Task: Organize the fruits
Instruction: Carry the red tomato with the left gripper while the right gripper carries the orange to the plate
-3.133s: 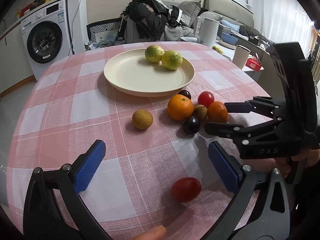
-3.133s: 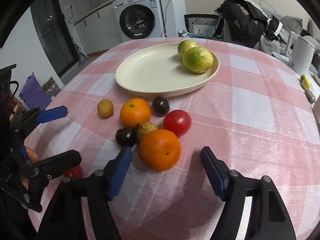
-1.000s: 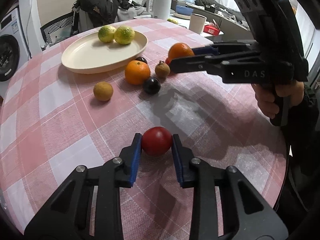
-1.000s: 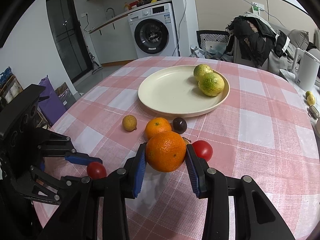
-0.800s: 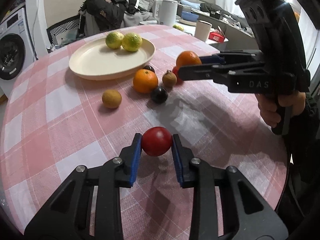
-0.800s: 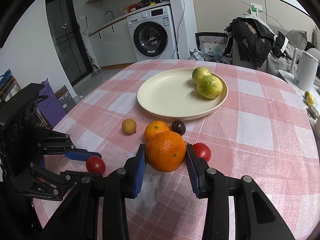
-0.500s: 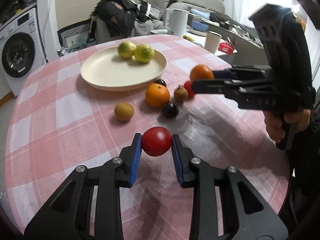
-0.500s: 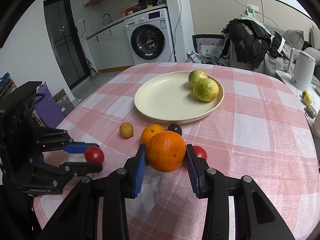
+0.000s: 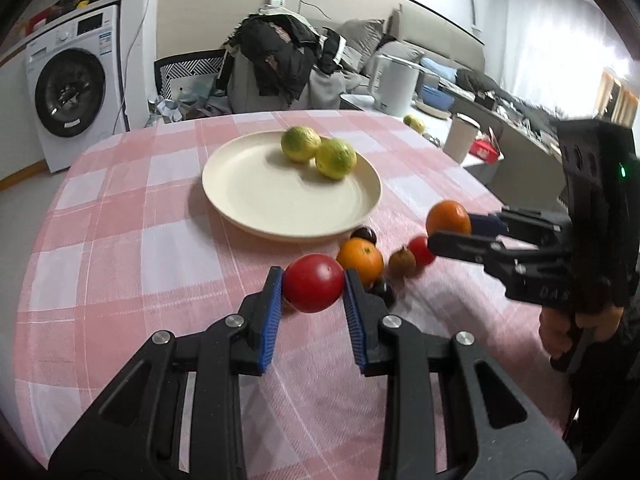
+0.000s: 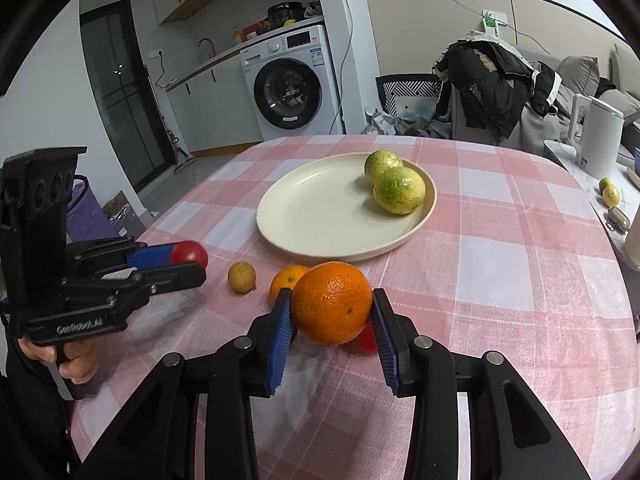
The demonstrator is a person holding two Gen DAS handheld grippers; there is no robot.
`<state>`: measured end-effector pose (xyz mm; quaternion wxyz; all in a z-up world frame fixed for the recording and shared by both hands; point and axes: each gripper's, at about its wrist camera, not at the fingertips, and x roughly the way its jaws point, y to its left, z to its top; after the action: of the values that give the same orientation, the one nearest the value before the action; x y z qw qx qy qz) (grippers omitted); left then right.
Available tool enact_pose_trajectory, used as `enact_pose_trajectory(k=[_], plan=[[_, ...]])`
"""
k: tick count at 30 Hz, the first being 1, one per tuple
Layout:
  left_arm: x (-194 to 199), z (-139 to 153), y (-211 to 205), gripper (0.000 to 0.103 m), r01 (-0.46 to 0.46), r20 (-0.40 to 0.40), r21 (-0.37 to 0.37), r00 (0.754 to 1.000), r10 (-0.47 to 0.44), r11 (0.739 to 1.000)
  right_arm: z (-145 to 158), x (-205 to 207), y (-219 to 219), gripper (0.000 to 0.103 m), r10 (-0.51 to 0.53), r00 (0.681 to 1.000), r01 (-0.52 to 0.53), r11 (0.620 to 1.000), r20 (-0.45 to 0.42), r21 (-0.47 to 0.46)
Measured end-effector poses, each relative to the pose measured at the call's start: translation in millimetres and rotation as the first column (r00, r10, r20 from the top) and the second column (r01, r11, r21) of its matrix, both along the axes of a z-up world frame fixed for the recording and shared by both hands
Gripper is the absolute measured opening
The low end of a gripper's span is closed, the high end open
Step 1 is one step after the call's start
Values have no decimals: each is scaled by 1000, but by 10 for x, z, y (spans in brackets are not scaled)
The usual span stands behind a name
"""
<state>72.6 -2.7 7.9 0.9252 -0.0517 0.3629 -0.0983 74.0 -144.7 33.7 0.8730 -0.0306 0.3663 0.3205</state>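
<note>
My left gripper [image 9: 314, 289] is shut on a red tomato [image 9: 313, 282], held above the pink checked tablecloth; it also shows at the left of the right wrist view as the left gripper [image 10: 188, 261]. My right gripper [image 10: 331, 309] is shut on a large orange [image 10: 331, 307], lifted off the cloth, and appears at the right of the left wrist view as the right gripper [image 9: 450, 226]. A cream plate [image 9: 256, 192] beyond holds two green-yellow citrus [image 9: 335, 158]. On the cloth lie a smaller orange [image 9: 361, 260], a second tomato [image 9: 420, 250], dark plums [image 9: 364, 234], a brown fruit [image 9: 401, 262] and a yellow round fruit [image 10: 241, 277].
The round table's edge [image 10: 624, 312] curves close on the right. Past it stand a white kettle [image 10: 598, 136], a chair heaped with clothes [image 10: 488, 84] and a washing machine [image 10: 292, 88]. A hand [image 10: 76, 364] grips the left tool's handle.
My left gripper has risen with the tomato and swung toward the plate, so the fruit cluster now sits just behind it. The right gripper has held still with the orange.
</note>
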Motion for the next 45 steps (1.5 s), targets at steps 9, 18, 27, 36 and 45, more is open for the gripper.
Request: enact_pose_trajectory(k=[9, 18, 27, 36, 45], plan=[[281, 72, -97, 27, -1, 10, 16, 1000, 1, 1000, 93, 136, -23, 39, -32, 999, 32, 999, 22, 17], [570, 96, -303, 27, 16, 28, 74, 999, -19, 997, 163, 327, -45, 39, -62, 998, 61, 997, 10, 52], [845, 36, -316, 27, 1, 24, 73, 1000, -2, 997, 234, 497, -51, 39, -92, 996, 91, 994, 6, 64], [1094, -84, -227, 27, -43, 13, 72, 999, 42, 996, 175, 674, -34, 39, -106, 994, 107, 993, -16, 50], [1282, -219, -151, 27, -72, -2, 48, 997, 72, 996, 51, 847, 1, 39, -115, 991, 118, 992, -73, 33]])
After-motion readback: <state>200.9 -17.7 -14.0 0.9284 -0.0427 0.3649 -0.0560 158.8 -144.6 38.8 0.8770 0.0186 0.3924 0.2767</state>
